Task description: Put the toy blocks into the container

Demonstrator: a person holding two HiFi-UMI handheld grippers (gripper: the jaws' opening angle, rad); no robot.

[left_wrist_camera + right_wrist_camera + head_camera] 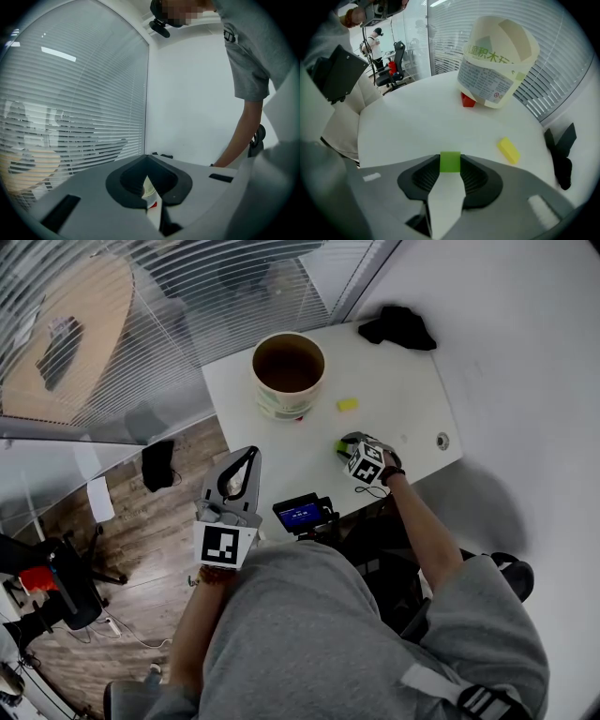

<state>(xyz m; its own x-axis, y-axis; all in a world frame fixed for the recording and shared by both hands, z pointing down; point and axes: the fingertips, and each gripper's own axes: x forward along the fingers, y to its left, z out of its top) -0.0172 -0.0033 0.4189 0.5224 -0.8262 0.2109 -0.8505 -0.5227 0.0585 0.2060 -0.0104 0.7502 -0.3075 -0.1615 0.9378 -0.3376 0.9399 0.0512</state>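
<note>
A tall cream paper container (288,371) stands open-topped at the far left of the white table (412,399). A yellow block (348,404) lies to its right, and a red block (467,100) rests against its base. My right gripper (349,448) points steeply down at the table's near side. In the right gripper view the right gripper (450,165) is shut on a green block (450,161), which fills the gap between the tips and rests on the tabletop. My left gripper (249,457) hovers off the table's left edge, shut and empty, pointing roughly level.
A black cloth (398,326) lies at the table's far right corner. A small round fitting (442,440) sits near the right edge. A small device with a blue screen (302,513) hangs at the near edge. Blinds and glass run along the left.
</note>
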